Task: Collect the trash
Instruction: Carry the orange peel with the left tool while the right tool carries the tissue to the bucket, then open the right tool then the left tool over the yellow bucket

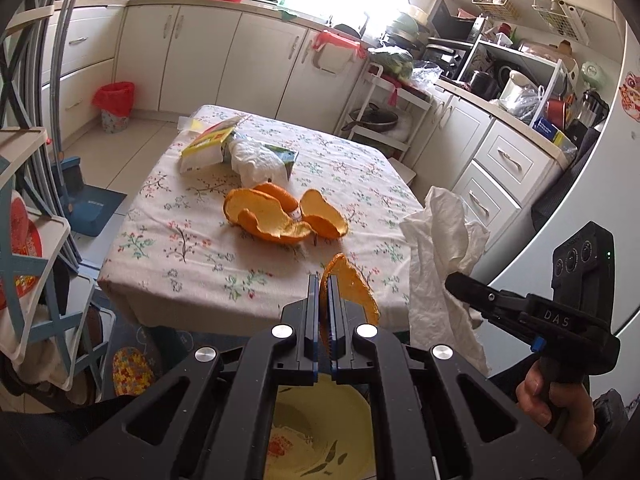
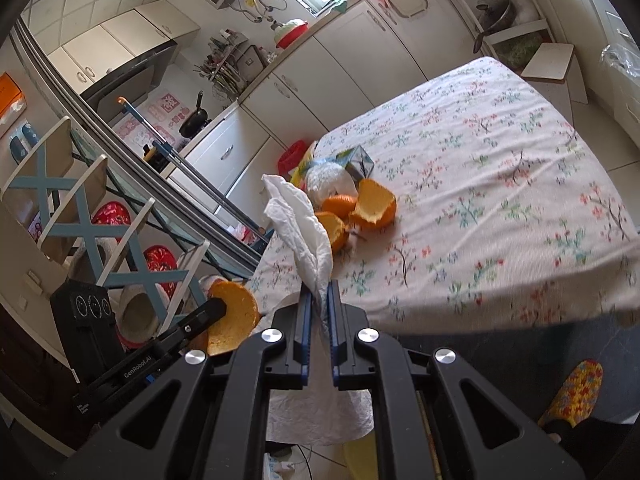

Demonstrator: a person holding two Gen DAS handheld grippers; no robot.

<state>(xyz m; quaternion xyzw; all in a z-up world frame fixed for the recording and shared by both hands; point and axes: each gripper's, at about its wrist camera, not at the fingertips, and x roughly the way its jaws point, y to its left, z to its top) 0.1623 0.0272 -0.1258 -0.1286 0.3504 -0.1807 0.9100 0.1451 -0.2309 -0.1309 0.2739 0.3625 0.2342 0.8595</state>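
Peel [image 1: 352, 284] sits clamped in the left gripper [image 1: 324, 280] at lower centre of the left view, over the table [image 1: 168, 240] edge, while the right view shows the right gripper [image 2: 319, 286] clenched on a tissue [image 2: 304, 224] at centre

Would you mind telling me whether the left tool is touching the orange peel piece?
Touching. In the left wrist view the left tool is shut on the orange peel piece, which stands pinched between its pads.
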